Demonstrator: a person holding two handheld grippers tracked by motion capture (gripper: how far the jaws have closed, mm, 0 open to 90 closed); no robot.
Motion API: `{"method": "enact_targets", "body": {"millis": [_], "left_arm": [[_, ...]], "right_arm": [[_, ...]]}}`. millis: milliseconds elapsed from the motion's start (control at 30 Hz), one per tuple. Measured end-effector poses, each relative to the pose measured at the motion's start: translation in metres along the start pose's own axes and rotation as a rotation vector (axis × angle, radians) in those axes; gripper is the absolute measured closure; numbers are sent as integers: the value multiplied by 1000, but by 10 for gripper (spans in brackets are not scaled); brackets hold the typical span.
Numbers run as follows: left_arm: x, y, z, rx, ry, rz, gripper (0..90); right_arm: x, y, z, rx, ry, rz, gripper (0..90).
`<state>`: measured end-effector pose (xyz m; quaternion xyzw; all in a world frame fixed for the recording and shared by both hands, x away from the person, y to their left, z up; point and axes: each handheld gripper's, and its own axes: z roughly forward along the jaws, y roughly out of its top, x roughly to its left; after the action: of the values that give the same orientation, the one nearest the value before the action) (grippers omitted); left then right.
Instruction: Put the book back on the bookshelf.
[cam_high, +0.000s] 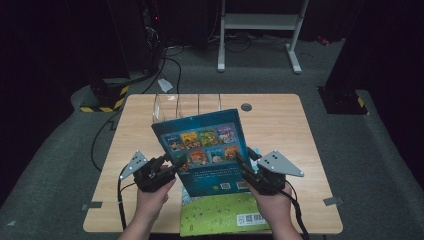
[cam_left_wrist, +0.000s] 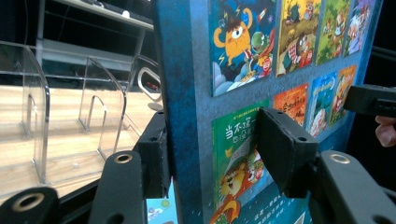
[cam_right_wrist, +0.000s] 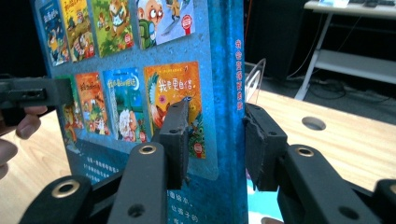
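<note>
A blue picture book (cam_high: 205, 150) with small cover pictures on its back is held up off the table, tilted, between both grippers. My left gripper (cam_high: 175, 164) clamps its lower left edge. In the left gripper view the pads (cam_left_wrist: 280, 144) press on the book (cam_left_wrist: 243, 60) from both sides. My right gripper (cam_high: 245, 162) grips the lower right edge by the spine, with its jaws shut on the book (cam_right_wrist: 140, 56) in the right gripper view. A green book (cam_high: 220, 215) lies flat on the table under the blue one.
A clear plastic divider rack (cam_high: 185, 105) stands at the back of the wooden table (cam_high: 280, 125), just beyond the book's top edge. A round cable hole (cam_high: 246, 107) sits behind it. A white frame (cam_high: 260, 25) and cables lie on the floor beyond.
</note>
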<state>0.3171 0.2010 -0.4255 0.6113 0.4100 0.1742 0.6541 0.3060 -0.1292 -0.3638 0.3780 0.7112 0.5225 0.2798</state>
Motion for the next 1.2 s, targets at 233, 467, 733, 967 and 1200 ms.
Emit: {"method": "enact_targets", "body": {"millis": [233,467,733,967,1200], "left_arm": [[-1,9,-7,-14,16,48,487],[12,20,-20,-11,39,98,490],[31,21,-28,-29,46,114,485],[43,23,-25,-17,32,120,449],[53,18,-20,-26,6,124,428]], "right_arm": [[5,0,4,-45,-22,10,609],[18,-4,20,-77,-8,30,604],[33,-7,37,-61,6,19,603],[40,-7,42,-64,0,6,620],[43,-10,43,-75,-5,0,633]]}}
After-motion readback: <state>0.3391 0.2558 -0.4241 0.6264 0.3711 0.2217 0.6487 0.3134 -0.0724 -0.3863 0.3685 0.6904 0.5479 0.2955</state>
